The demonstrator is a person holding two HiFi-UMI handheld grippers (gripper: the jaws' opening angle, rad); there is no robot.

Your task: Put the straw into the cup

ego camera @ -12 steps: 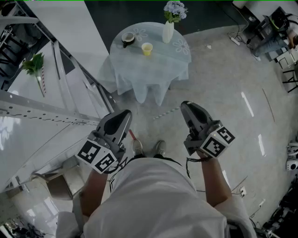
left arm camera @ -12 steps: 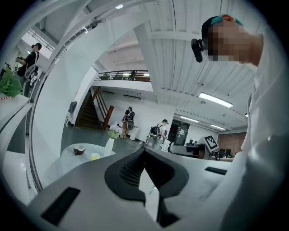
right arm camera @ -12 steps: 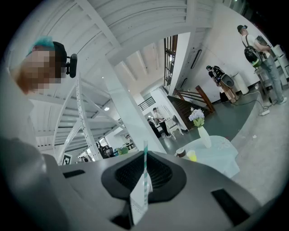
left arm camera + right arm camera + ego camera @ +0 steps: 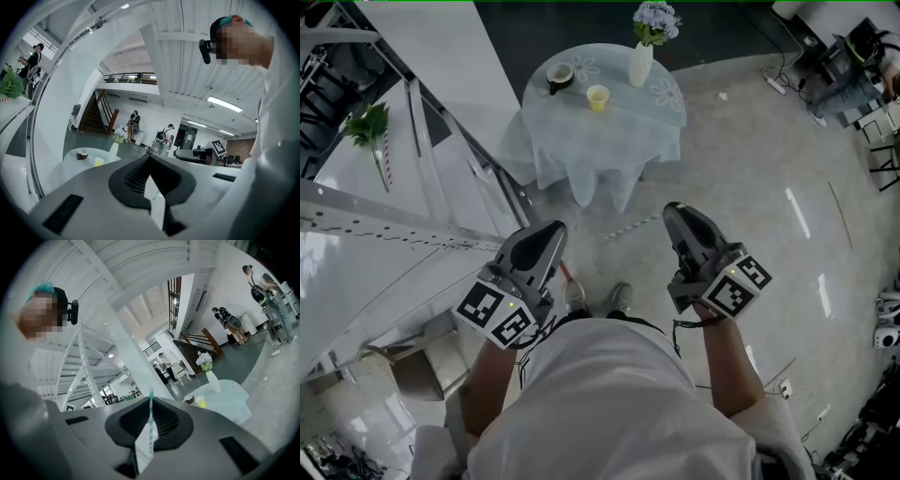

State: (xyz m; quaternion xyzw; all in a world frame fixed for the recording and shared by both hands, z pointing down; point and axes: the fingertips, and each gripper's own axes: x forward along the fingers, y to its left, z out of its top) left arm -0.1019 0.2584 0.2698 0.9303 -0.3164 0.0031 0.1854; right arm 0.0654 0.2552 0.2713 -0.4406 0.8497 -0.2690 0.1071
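The small yellow cup (image 4: 598, 97) stands on a round table (image 4: 609, 141) draped in pale cloth, far ahead of both grippers. It also shows small in the left gripper view as the cup (image 4: 99, 161) and in the right gripper view as the cup (image 4: 200, 402). My right gripper (image 4: 673, 216) is shut on a thin green-striped straw (image 4: 150, 408), which sticks out of the jaws; in the head view the straw (image 4: 635, 229) juts left from its tip. My left gripper (image 4: 553, 230) is held level beside it, jaws closed with nothing seen between them (image 4: 151, 180).
On the table are also a brown bowl (image 4: 559, 75) and a white vase with flowers (image 4: 638, 64). A white counter with slanted metal beams (image 4: 422, 216) runs along the left, with a green plant (image 4: 367, 127) on it. Polished floor lies between me and the table.
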